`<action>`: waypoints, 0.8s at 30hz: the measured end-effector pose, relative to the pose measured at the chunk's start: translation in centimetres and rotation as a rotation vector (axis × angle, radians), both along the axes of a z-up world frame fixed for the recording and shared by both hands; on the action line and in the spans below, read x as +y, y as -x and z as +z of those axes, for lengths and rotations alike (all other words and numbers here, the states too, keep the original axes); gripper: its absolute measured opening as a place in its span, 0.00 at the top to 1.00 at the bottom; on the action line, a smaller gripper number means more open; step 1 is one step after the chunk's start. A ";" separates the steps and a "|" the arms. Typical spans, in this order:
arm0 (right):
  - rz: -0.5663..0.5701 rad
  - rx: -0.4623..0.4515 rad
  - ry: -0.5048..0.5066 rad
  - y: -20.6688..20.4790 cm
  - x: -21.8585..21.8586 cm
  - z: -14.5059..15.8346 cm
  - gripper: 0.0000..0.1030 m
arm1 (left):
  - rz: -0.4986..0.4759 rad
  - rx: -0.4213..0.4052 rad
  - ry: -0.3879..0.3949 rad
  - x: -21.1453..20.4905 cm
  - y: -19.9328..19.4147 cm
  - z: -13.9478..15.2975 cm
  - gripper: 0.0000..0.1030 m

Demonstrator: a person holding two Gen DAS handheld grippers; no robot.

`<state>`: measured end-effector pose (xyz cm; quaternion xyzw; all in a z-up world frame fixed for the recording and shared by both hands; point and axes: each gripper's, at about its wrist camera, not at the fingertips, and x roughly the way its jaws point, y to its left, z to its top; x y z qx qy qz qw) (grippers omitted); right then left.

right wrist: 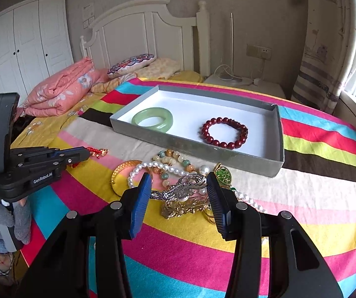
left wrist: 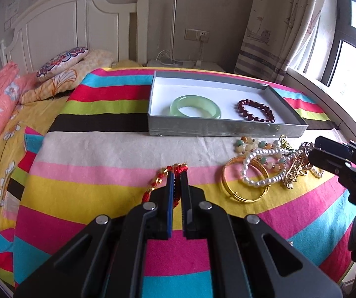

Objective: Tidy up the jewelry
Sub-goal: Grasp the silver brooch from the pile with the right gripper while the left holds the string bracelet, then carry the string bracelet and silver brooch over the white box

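Observation:
My left gripper (left wrist: 177, 173) is shut on a red-and-gold cord bracelet (left wrist: 158, 182) just above the striped blanket; both also show in the right wrist view, the gripper (right wrist: 85, 154) and the bracelet (right wrist: 98, 152). A grey tray (left wrist: 225, 127) holds a green jade bangle (left wrist: 195, 106) and a dark red bead bracelet (left wrist: 256, 110). My right gripper (right wrist: 178, 182) is open over a pile with a silver brooch (right wrist: 186, 187), a pearl bracelet (right wrist: 140, 171), a gold bangle (left wrist: 245, 182) and a stone bead string (right wrist: 175, 160).
The striped blanket (left wrist: 91, 198) covers the bed. A folded pink quilt (right wrist: 61, 92) and pillows (left wrist: 61, 62) lie by the headboard. A nightstand (right wrist: 242, 83) with cables stands behind the tray. A curtain and window are on the right.

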<state>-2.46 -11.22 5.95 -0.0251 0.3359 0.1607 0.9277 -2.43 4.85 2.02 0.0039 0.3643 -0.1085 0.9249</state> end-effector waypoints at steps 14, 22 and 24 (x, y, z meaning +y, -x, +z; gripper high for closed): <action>-0.031 -0.054 -0.016 -0.6 -2.0 1.5 0.56 | -0.027 -0.074 -0.016 -1.1 0.1 3.0 0.96; -0.043 -0.087 0.006 -3.5 -2.7 3.2 0.56 | -0.061 -0.124 -0.056 -3.5 -2.8 6.4 0.96; -0.050 -0.094 0.012 -4.6 -2.9 3.6 0.56 | -0.070 -0.123 -0.049 -4.1 -4.0 7.0 0.96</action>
